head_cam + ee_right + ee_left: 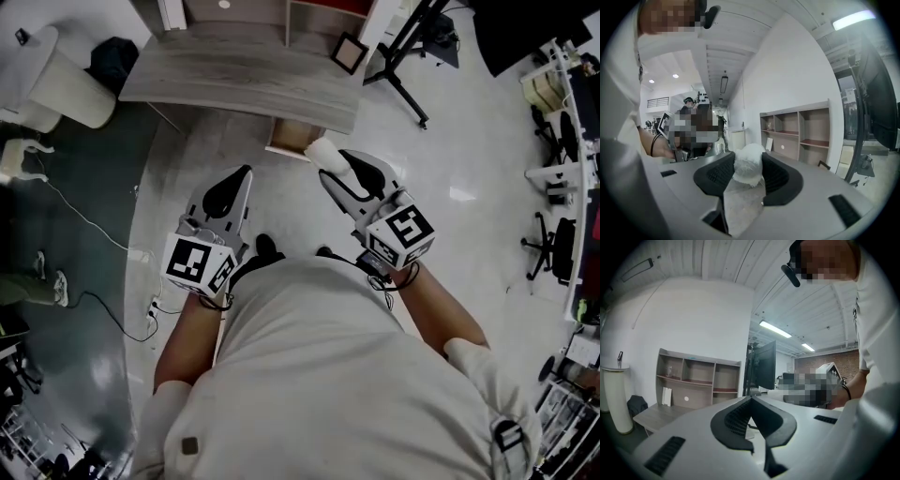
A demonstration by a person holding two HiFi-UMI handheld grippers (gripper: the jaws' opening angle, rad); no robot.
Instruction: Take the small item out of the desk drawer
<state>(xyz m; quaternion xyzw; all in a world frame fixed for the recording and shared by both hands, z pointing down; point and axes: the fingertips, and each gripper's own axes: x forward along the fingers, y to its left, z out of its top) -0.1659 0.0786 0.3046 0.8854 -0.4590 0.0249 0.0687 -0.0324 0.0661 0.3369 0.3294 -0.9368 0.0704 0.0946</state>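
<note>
In the head view my right gripper [328,161] is raised in front of the desk [234,70], shut on a small white fluffy item [321,150]. The right gripper view shows that item [748,168] pinched between the black pads [776,178] of the right gripper [748,165]. The open wooden drawer [292,137] juts out under the desk's front edge, just beyond the item. My left gripper [246,174] hangs to the left of the drawer, shut with nothing in it. In its own view the left gripper [751,399] has its jaw tips meeting.
A small black frame [349,52] lies on the desk's right corner. A black tripod [405,56] stands to the right of the desk, and a white bin [70,89] to its left. Cables [89,225] run over the floor at left. An open shelf unit [698,380] backs the desk.
</note>
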